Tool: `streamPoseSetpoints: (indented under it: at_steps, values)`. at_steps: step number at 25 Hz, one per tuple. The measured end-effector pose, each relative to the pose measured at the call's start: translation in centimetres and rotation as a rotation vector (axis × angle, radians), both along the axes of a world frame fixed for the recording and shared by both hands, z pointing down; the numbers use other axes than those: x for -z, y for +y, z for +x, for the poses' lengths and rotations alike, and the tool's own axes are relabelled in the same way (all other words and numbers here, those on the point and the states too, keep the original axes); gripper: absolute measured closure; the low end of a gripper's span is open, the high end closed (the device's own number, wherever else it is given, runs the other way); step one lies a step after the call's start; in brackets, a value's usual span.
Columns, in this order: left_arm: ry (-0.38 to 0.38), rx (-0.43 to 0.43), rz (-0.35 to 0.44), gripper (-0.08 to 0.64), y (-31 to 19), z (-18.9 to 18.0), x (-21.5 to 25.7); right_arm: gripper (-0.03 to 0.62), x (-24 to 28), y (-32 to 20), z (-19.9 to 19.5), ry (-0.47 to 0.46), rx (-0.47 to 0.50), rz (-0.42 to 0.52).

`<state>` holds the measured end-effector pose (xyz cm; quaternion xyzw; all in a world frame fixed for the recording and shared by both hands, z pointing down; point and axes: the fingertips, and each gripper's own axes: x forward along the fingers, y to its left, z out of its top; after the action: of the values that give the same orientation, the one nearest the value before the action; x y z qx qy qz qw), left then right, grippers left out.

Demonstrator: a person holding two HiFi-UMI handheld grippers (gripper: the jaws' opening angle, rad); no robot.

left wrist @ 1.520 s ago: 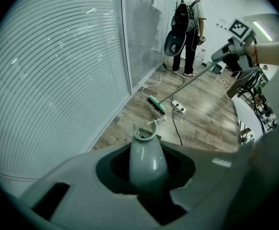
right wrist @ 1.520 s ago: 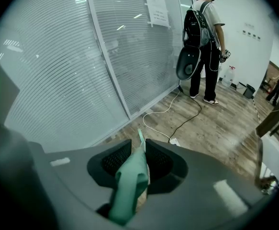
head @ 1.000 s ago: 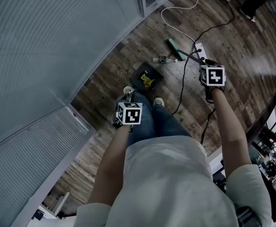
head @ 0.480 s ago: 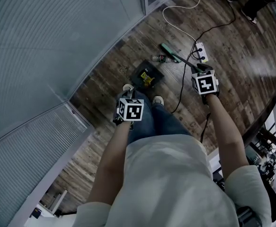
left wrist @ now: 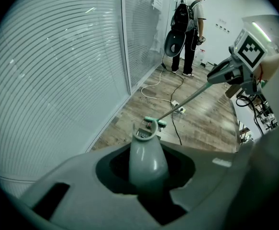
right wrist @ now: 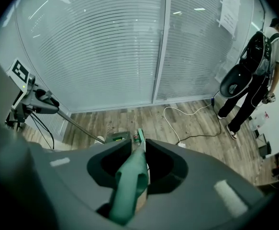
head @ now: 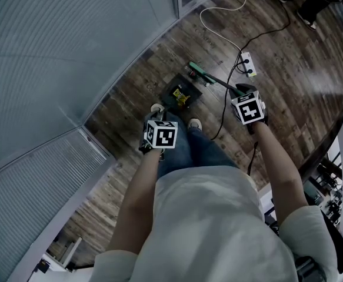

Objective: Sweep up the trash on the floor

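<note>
On the dark plank floor (head: 289, 75), just ahead of the wearer's shoes (head: 195, 124), lay a black dustpan (head: 180, 90) with a yellow scrap of trash (head: 182, 99) inside it. The green broom head (head: 197, 72) rested on the boards at the pan's far edge. The left tongs (head: 158, 135) were closed on the dustpan's grey handle (left wrist: 147, 159). The right tongs (head: 248, 108) gripped the broom's green handle (right wrist: 129, 183). A glass wall with horizontal blinds (head: 71, 51) ran along the left. A white cable (head: 218, 31) and a black cable (head: 271, 31) crossed the planks near a power strip (head: 246, 63). Farther off, a person with a backpack (left wrist: 186, 18) stood beside the glass.
</note>
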<state>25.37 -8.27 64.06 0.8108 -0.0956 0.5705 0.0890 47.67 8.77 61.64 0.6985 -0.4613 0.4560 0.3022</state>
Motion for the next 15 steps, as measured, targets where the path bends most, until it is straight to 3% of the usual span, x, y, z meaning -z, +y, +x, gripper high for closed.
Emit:
streamPoseSetpoints:
  at_steps: [7,15]
  values:
    - [0.007,-0.003,0.005,0.467,0.3,-0.5,0.0,0.491,0.0,-0.2,-2.9,-0.057,0.036,0.027]
    - [0.009,-0.007,0.008,0.466,0.4,-0.6,0.0,0.491,0.4,-0.8,-5.9,-0.050,0.130,0.012]
